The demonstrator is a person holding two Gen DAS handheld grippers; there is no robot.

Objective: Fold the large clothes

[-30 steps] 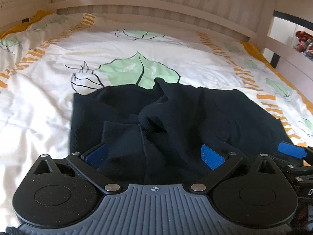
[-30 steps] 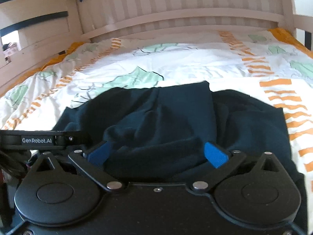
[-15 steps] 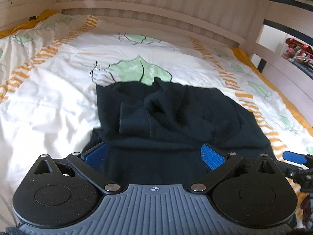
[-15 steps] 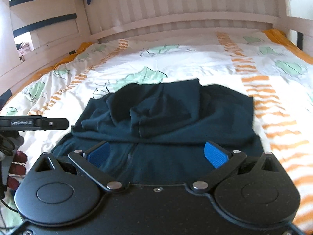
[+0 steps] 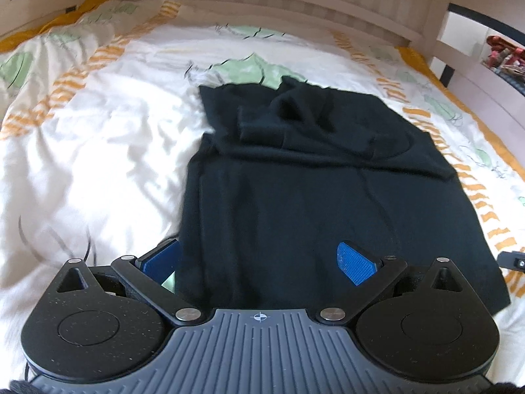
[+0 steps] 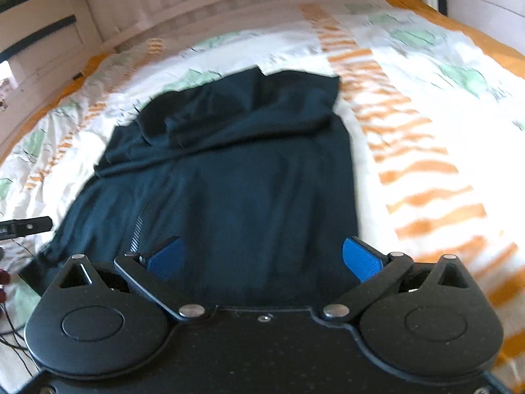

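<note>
Both the left tool [image 5: 259, 259] and right tool [image 6: 262, 256] are spread, released, over the dark garment's [image 5: 295, 197] near hem; grip both hem corners evenly, then carry them toward the bunched far end.

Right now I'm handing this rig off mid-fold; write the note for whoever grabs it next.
Left gripper: open, over the near left part of the dark garment, holding nothing.
Right gripper: open, over the near right part, holding nothing.
Garment: lies on the leaf-print bedsheet; near part spread flat, far part bunched and folded over itself.
Done: far part laid over.
Left: smooth the far bunch, make remaining folds.
</note>
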